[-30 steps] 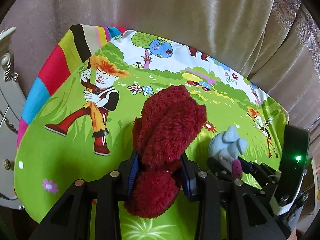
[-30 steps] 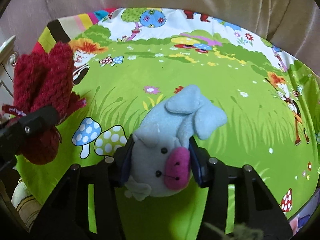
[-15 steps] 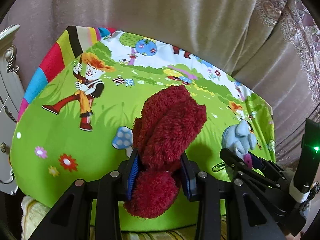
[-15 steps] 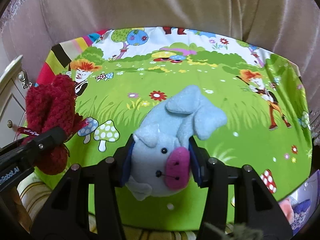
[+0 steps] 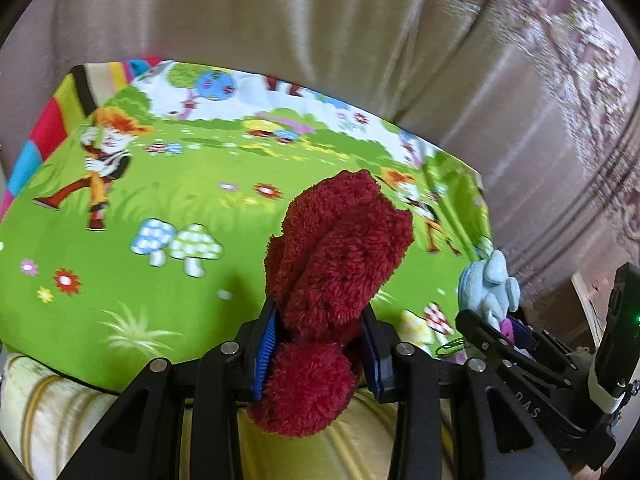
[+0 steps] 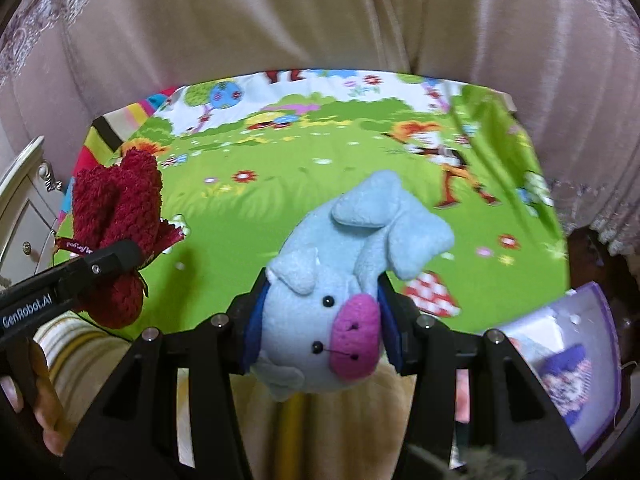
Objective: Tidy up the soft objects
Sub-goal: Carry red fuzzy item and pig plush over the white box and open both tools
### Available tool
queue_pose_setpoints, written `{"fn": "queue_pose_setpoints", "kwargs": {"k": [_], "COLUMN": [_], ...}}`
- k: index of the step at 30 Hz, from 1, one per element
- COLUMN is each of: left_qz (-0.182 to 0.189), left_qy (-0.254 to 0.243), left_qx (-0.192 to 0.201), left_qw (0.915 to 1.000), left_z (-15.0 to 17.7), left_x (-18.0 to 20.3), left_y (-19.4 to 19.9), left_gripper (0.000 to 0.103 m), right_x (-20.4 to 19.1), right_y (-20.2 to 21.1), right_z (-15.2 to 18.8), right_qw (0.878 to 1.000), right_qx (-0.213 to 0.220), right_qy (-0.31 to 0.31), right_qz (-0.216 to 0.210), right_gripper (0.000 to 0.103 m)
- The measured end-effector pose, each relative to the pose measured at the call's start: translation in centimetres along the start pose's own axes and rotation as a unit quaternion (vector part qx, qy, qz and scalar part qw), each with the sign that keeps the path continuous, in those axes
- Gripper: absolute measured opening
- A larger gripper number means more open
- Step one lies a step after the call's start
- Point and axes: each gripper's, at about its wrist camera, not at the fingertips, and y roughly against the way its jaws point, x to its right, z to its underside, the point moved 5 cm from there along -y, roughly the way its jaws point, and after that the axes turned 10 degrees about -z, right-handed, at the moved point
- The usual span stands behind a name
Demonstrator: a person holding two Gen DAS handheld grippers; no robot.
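Left wrist: red plush (image 5: 336, 252) lengthwise, pointing forward.

Both hand-held grippers: left hand-held gripper (image 5: 318, 332) & right hand-held gripper (image 6: 322, 312) black plastic, blue pads, silver screws.

A bright green cartoon-printed cloth (image 5: 168, 288) covers the surface, bare of objects.

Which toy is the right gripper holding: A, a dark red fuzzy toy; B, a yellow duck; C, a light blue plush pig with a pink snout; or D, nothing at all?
C: in the right wrist view, the right gripper is clamped on both sides of the light blue plush pig; the dark red fuzzy toy sits in the left gripper.
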Motion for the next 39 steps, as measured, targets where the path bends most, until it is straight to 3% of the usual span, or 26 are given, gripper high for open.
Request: {"fn": "queue_pose_setpoints", "kwargs": {"k": [9, 17, 27, 32, 34, 39], "left_qz": [0.052, 0.101, 0.138, 0.148, 0.154, 0.159], "left_qy": [-0.073, -0.146, -0.188, -0.195, -0.191, -0.188], "left_qx": [-0.012, -0.041, -0.094, -0.110, -0.117, -0.126], "left_qw": [0.9959, 0.9833, 0.9679, 0.9633, 0.9624, 0.9612], "left_z": [3.3, 6.7, 10.2, 11.2, 11.5, 11.8], "left_x": [9.1, 17.6, 24.1, 26.0, 26.3, 26.1], "left_y": [1.7, 1.6, -0.2, -1.2, -1.4, -1.4], "left_gripper": [0.038, 0.038, 0.040, 0.049, 0.064, 0.069], "right_x": [7.9, 13.8, 19.5, 21.4, 21.9, 22.3], "right_y": [6.7, 11.4, 13.9, 14.6, 15.0, 15.3], "right_z": [3.0, 5.8, 8.8, 9.9, 10.2, 10.6], "right_qw": [0.997, 0.989, 0.977, 0.972, 0.970, 0.967], "right_qx": [0.016, 0.025, 0.026, 0.025, 0.027, 0.027], "right_qy": [-0.047, -0.090, -0.137, -0.154, -0.161, -0.172], "right_qz": [0.064, 0.116, 0.161, 0.174, 0.178, 0.186], "right_gripper": [0.053, 0.053, 0.054, 0.057, 0.061, 0.069]}}
